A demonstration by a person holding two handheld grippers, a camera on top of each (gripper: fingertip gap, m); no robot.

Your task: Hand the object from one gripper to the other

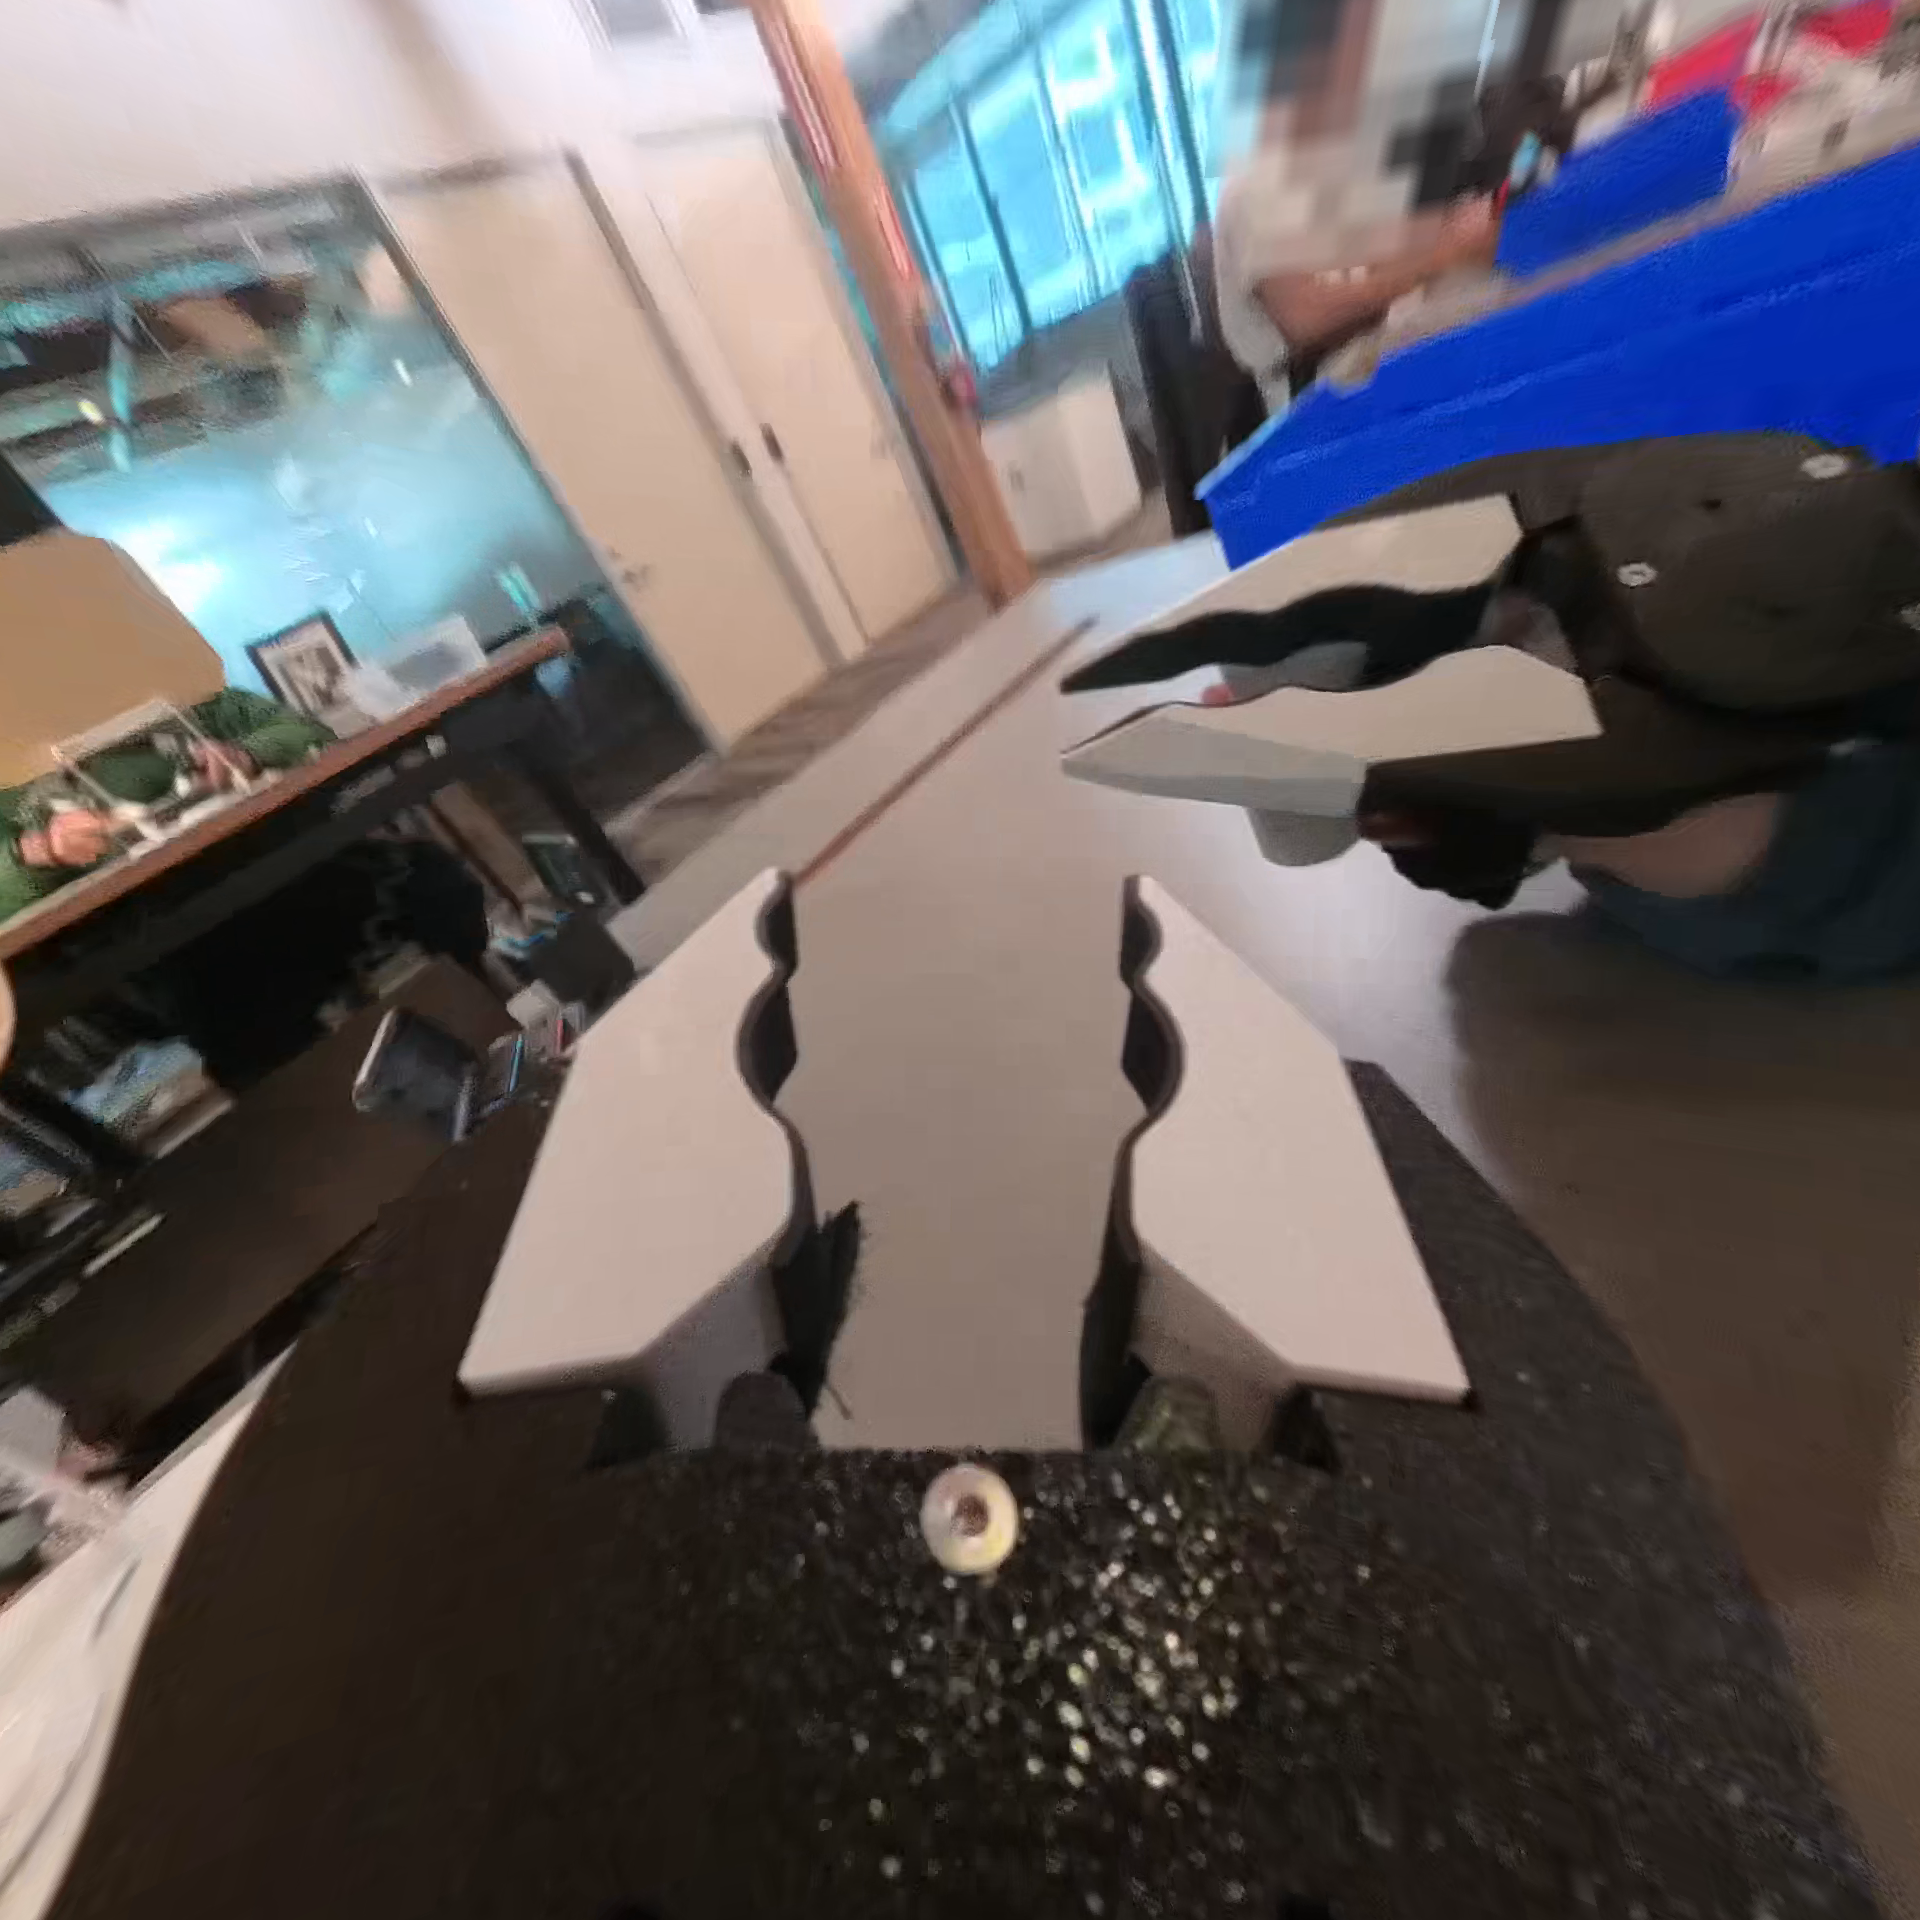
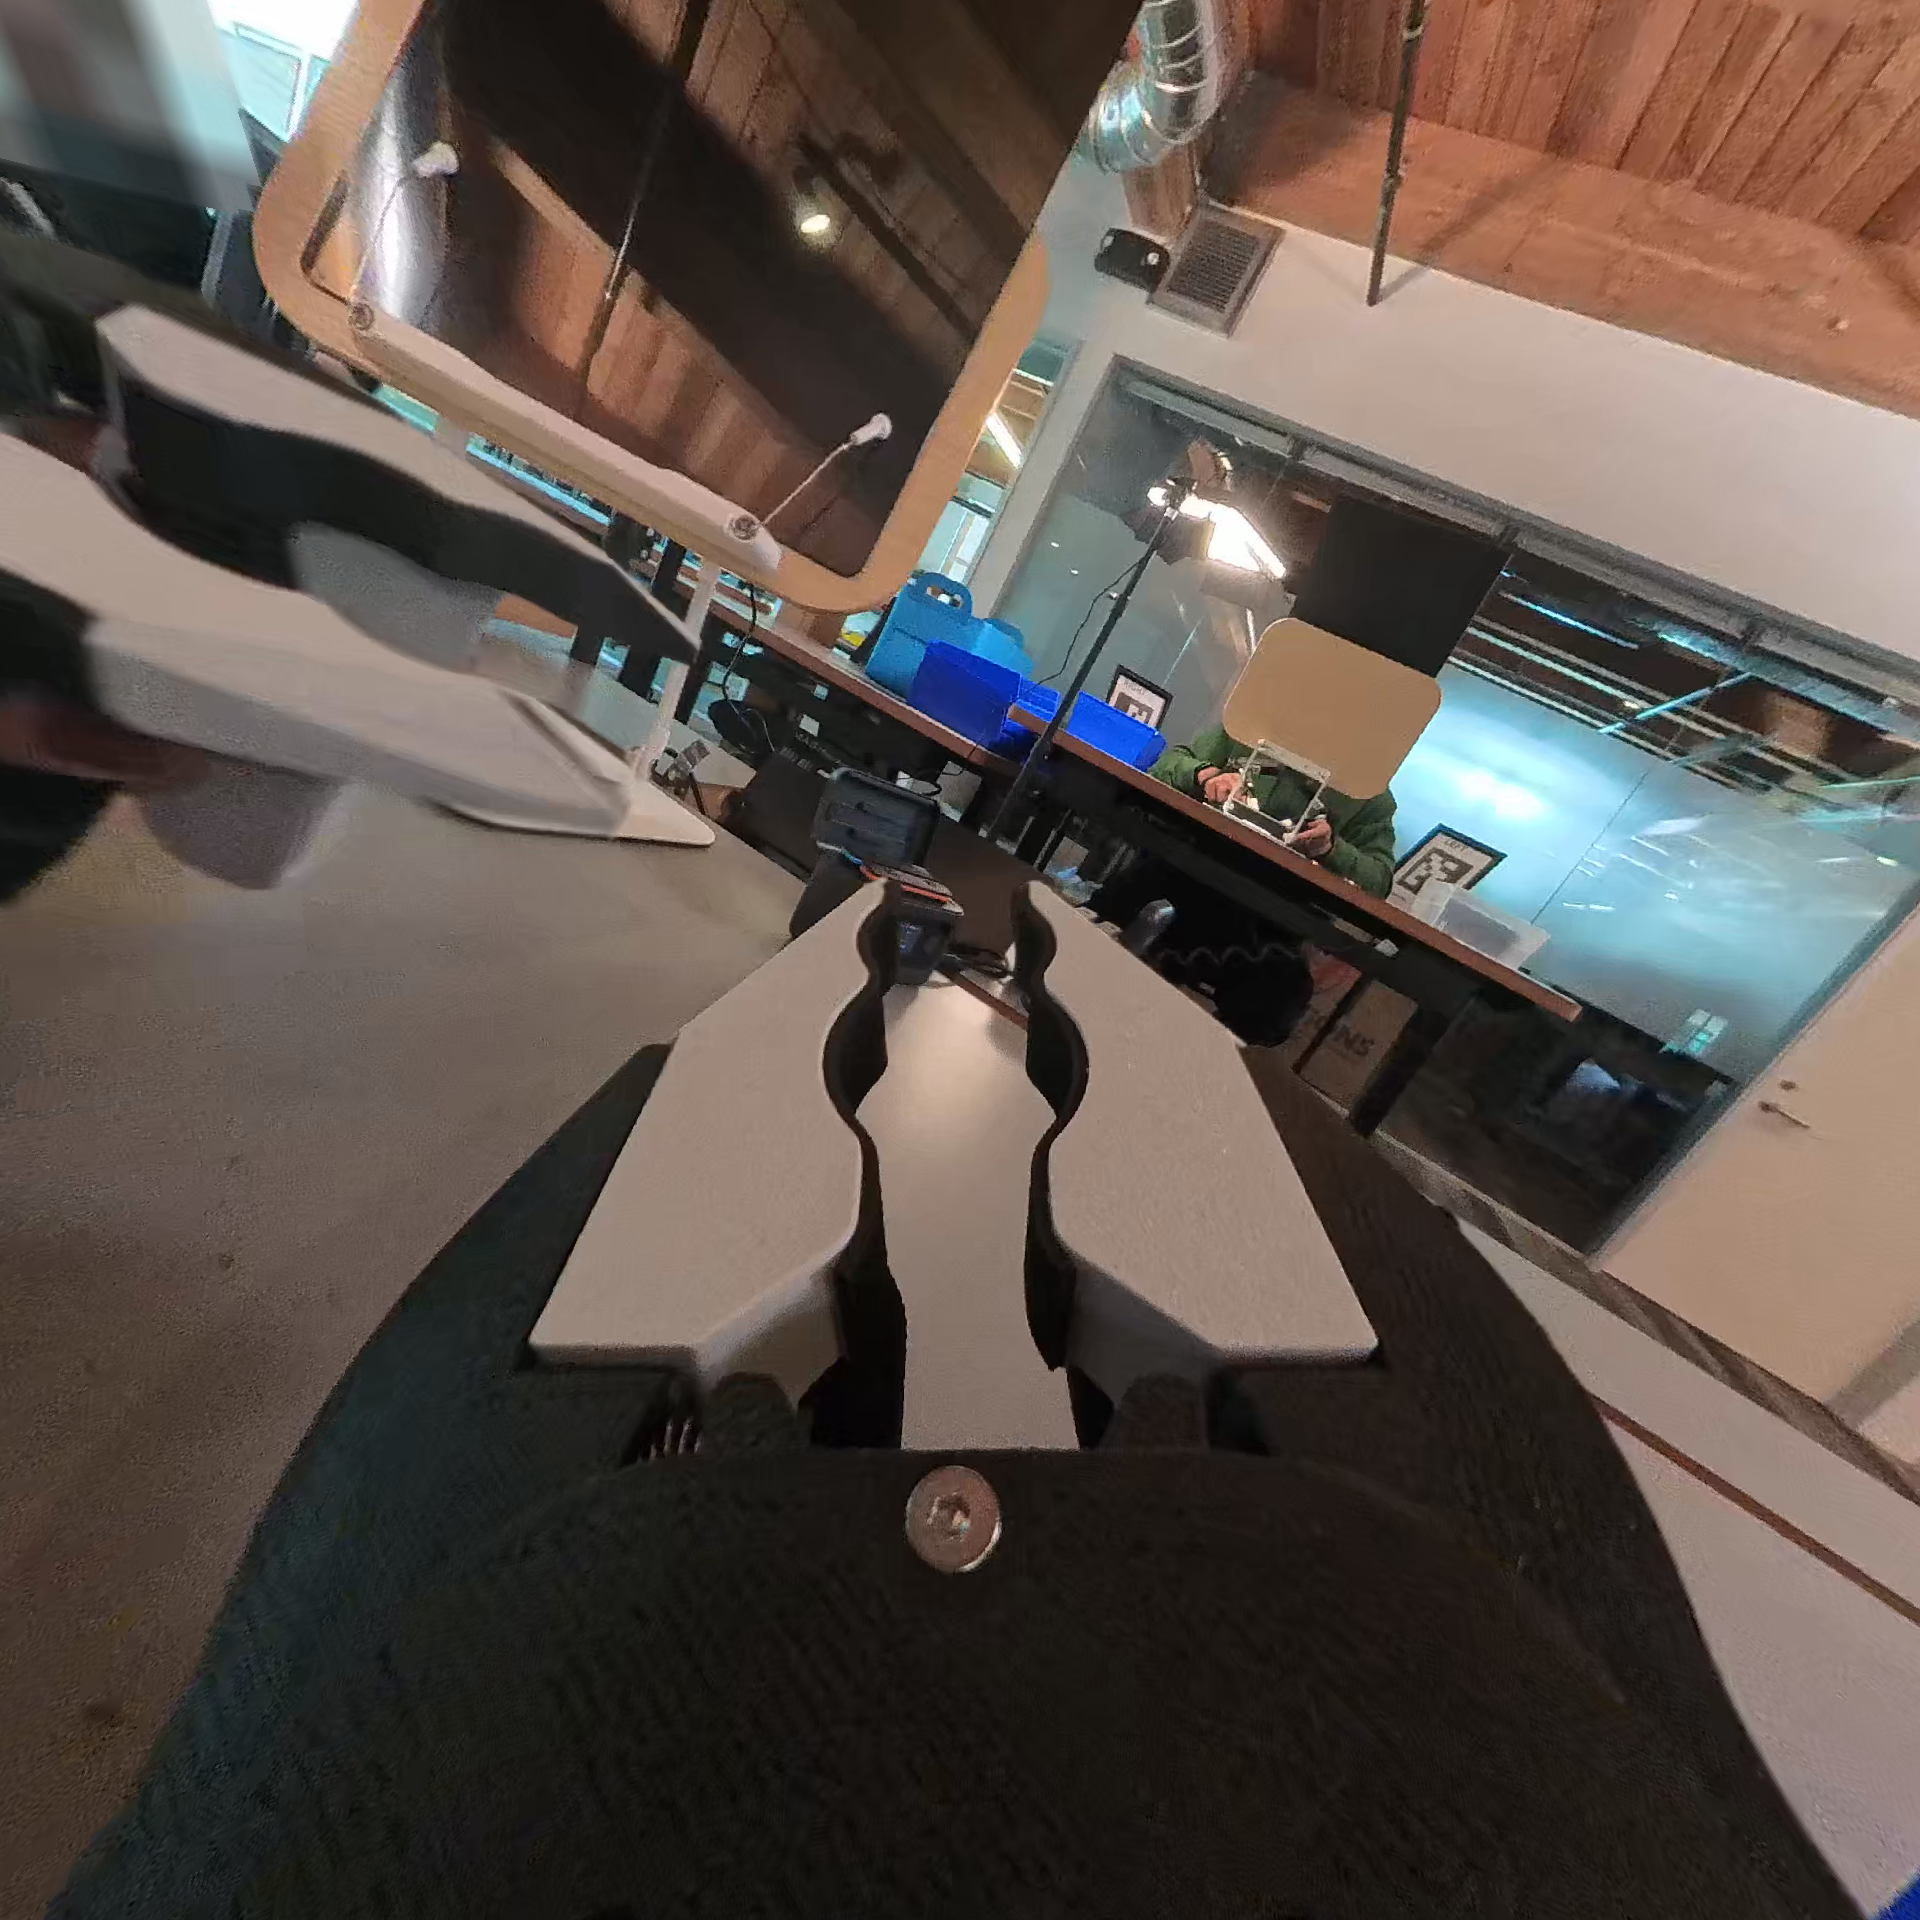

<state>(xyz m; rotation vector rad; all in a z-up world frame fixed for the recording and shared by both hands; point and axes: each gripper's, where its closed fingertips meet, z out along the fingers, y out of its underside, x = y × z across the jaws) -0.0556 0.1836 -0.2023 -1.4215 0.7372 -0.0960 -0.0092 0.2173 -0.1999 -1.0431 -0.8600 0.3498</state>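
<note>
My left gripper (image 1: 958, 894) is open wide and empty, held over a grey table (image 1: 966, 748). My right gripper (image 1: 1070, 722) comes in from the right at about the same height, turned on its side, with its tips a little apart. In the right wrist view my right gripper (image 2: 956, 899) has a moderate gap and nothing shows between the jaws. The left gripper (image 2: 655, 727) shows blurred at the upper left, also open. I see no object to hand over in either gripper. The two grippers are apart, not touching.
Blue bins (image 1: 1662, 353) stand at the far right. A black device (image 2: 883, 821) sits at the table's far edge beside a white stand base (image 2: 644, 821). A person in green (image 2: 1288, 810) sits at a brown desk beyond. A hand holds the right gripper. The tips of one gripper are about 6 cm away from the tips of the other.
</note>
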